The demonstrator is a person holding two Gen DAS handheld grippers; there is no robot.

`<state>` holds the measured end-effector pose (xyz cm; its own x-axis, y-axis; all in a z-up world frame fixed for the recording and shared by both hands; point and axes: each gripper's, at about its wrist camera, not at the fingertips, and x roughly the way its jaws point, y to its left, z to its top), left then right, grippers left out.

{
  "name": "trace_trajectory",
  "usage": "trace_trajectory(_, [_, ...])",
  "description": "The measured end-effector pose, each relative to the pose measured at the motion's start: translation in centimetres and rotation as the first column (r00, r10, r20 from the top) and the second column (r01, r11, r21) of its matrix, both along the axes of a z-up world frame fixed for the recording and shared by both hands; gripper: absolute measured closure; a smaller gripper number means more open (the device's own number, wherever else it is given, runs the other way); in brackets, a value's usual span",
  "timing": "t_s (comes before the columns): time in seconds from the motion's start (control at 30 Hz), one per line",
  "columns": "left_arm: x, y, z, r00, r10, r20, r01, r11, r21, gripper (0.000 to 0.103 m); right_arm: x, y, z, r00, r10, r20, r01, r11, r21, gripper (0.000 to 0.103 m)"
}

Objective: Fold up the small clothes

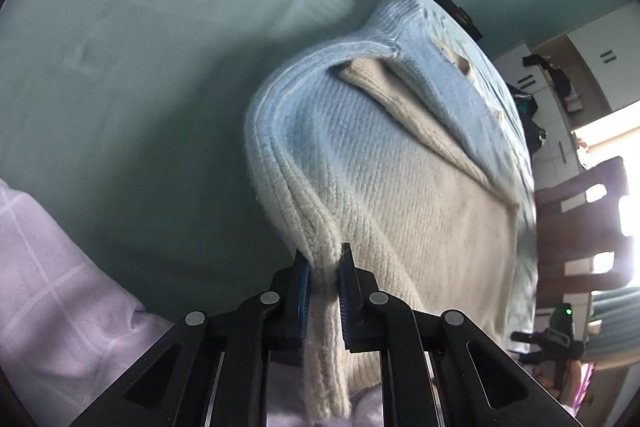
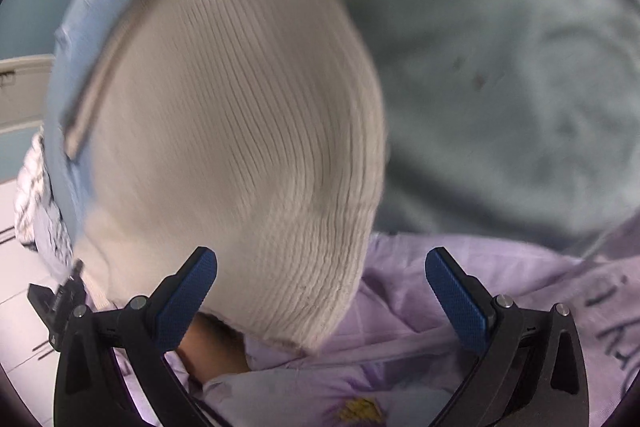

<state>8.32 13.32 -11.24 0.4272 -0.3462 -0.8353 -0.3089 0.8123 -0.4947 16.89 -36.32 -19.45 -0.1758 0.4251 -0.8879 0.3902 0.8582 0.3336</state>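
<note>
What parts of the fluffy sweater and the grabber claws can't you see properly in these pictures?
- Left wrist view: the sweater hem's tip is hidden between the shut left gripper and its body.
- Left wrist view: the right gripper is small at the picture's edge; its fingers can't be made out.
- Right wrist view: the sweater is blurred and its top is cut off.
- Right wrist view: the sweater covers most of the bed sheet behind it.

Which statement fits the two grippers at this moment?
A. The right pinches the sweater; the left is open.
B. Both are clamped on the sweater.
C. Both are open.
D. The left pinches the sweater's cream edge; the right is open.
D: the left gripper squeezes the knit sweater's ribbed cream edge, while the right gripper stands wide apart, pressing nothing.
</note>
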Motion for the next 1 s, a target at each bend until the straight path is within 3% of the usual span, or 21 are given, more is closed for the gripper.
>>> trace_trajectory(0.07, [0.3, -0.4, 0.2, 1.000, -0.017, -0.005, 0.017, 0.999, 0.031, 0.092, -0.3, 0.5, -1.7, 0.998, 0.007, -0.068, -0.004, 0.999, 0.043, 0.020])
trace_trajectory(0.1, [0.3, -0.4, -0.1, 1.000, -0.019, -0.008, 0.019, 0.999, 0.037, 0.092, -0.3, 0.5, -2.0, 0.997, 0.000, -0.080, 0.003, 0.999, 0.035, 0.022])
trace_trajectory(0.17, [0.9, -0.4, -0.2, 1.000, -0.022, -0.015, 0.023, 0.999, 0.041, 0.092, -0.2, 0.5, -2.1, 0.997, -0.015, -0.073, 0.018, 0.999, 0.044, 0.024])
trace_trajectory(0.3, [0.5, -0.3, -1.0, 0.999, -0.015, -0.041, 0.017, 0.998, 0.055, 0.092, -0.1, 1.7, -1.9, 0.998, 0.023, -0.053, -0.022, 1.000, 0.019, 0.039])
trace_trajectory(0.53, [0.1, 0.1, -1.7, 0.997, -0.004, -0.073, 0.008, 0.998, 0.059, 0.092, -0.4, 2.9, 0.3, 0.995, 0.040, 0.088, -0.044, 0.998, 0.046, 0.090])
trace_trajectory(0.73, [0.0, 0.3, -1.6, 0.999, 0.010, -0.045, -0.008, 0.999, 0.037, 0.092, -1.0, 2.5, 4.4, 0.953, -0.025, 0.303, 0.007, 0.998, 0.060, 0.095])
trace_trajectory(1.0, [-0.3, 1.3, 0.3, 0.999, 0.040, 0.036, -0.040, 0.999, -0.007, 0.092, -2.0, 0.6, 8.8, 0.804, -0.163, 0.571, 0.146, 0.986, 0.076, 0.096])
